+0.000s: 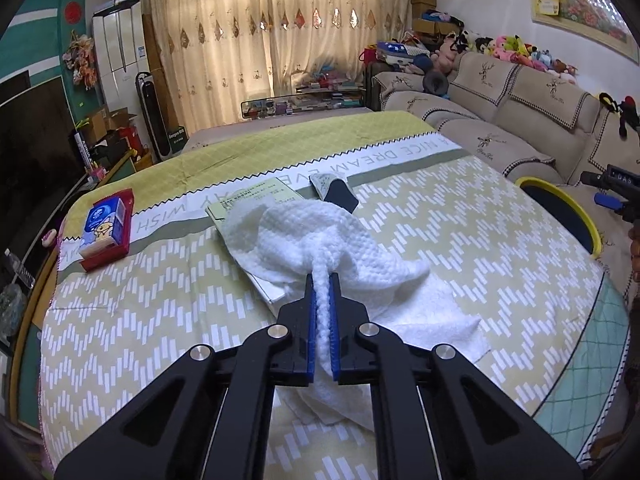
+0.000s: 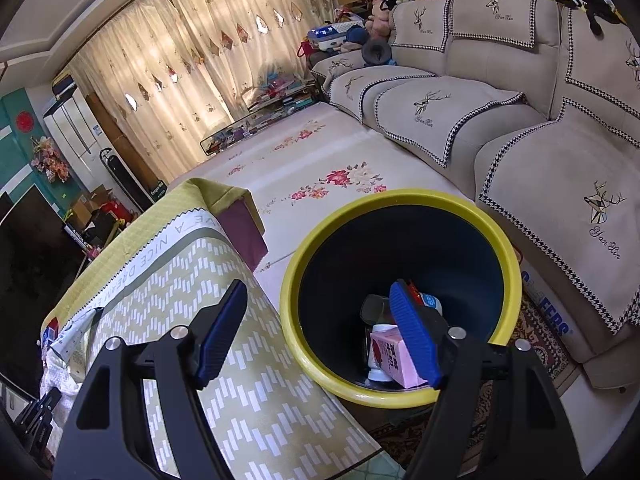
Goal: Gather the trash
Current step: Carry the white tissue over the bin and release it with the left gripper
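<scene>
so in the left wrist view the left gripper (image 1: 323,280) sits bottom center with its blue pads clamped tight on a pinched ridge of the white paper towel (image 1: 320,240), and the squeezed strip runs straight up the frame between the pads, then the towel fans out toward the middle of the picture, long axis going lower right to upper left across the table (image 1: 500,248); part of it drapes over a pale green booklet (image 1: 256,200) just behind, and past that lies a small dark wrapper (image 1: 334,192), with a red tissue pack (image 1: 106,232) off at mid left; in the right wrist view the right gripper (image 2: 320,336) hangs at the bottom with its fingers spread wide and nothing between them, right finger over the mouth of the yellow-rimmed bin (image 2: 304,280), which stands on the floor beside the table edge and has a pink carton (image 2: 390,354) lying in the bottom; the sofa (image 2: 520,140) fills the upper right
</scene>
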`<state>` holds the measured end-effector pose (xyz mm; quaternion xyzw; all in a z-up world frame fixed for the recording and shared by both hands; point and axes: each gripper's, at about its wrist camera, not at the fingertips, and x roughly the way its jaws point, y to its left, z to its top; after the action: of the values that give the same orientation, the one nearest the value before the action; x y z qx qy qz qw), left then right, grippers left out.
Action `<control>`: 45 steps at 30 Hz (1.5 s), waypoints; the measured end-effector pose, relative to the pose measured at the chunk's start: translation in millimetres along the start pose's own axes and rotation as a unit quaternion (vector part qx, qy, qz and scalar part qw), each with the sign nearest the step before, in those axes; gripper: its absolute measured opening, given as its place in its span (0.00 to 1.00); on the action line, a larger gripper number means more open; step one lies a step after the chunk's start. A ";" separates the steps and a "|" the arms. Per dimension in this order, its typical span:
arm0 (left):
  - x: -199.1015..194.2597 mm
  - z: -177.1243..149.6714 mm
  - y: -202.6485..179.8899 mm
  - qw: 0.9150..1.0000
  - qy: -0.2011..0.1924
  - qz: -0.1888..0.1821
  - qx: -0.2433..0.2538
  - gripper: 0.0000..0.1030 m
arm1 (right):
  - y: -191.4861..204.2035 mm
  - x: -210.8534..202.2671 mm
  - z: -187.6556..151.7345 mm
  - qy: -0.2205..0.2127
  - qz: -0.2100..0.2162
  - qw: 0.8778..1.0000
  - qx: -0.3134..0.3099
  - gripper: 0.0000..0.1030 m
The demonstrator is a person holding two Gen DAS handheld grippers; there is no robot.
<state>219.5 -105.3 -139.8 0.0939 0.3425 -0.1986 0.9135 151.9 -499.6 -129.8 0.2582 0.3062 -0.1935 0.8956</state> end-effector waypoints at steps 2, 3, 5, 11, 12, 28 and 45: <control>-9.5 2.2 -0.6 1.000 -0.006 -0.001 -0.006 0.06 | -1.2 -3.6 0.3 -0.003 0.003 1.000 0.001 0.68; -16.9 4.3 -0.5 1.000 -0.012 -0.002 -0.007 0.06 | -2.4 -4.8 0.9 -0.005 0.004 1.000 0.002 0.68; -32.3 7.7 -0.3 1.000 -0.023 -0.001 -0.007 0.06 | -3.6 -8.8 1.8 -0.008 0.006 1.000 0.004 0.68; -78.4 27.1 -0.7 0.999 -0.047 -0.003 -0.008 0.05 | -8.3 -21.6 1.6 -0.019 0.019 1.000 0.008 0.68; -84.2 30.4 -1.5 0.999 -0.048 -0.004 -0.008 0.05 | -8.4 -23.3 1.9 -0.021 0.020 1.000 0.009 0.68; -96.7 115.1 -114.0 0.989 -0.072 -0.111 0.071 0.05 | -59.8 -62.4 8.1 -0.052 -0.036 0.998 0.007 0.68; 34.1 170.9 -333.9 0.963 -0.001 -0.205 0.174 0.06 | -154.0 -64.8 4.3 -0.043 -0.079 0.993 0.072 0.68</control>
<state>200.9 -469.8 -46.5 0.1792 0.3138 -0.4381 0.8231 28.3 -611.8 -137.8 0.2882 0.2720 -0.2961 0.8691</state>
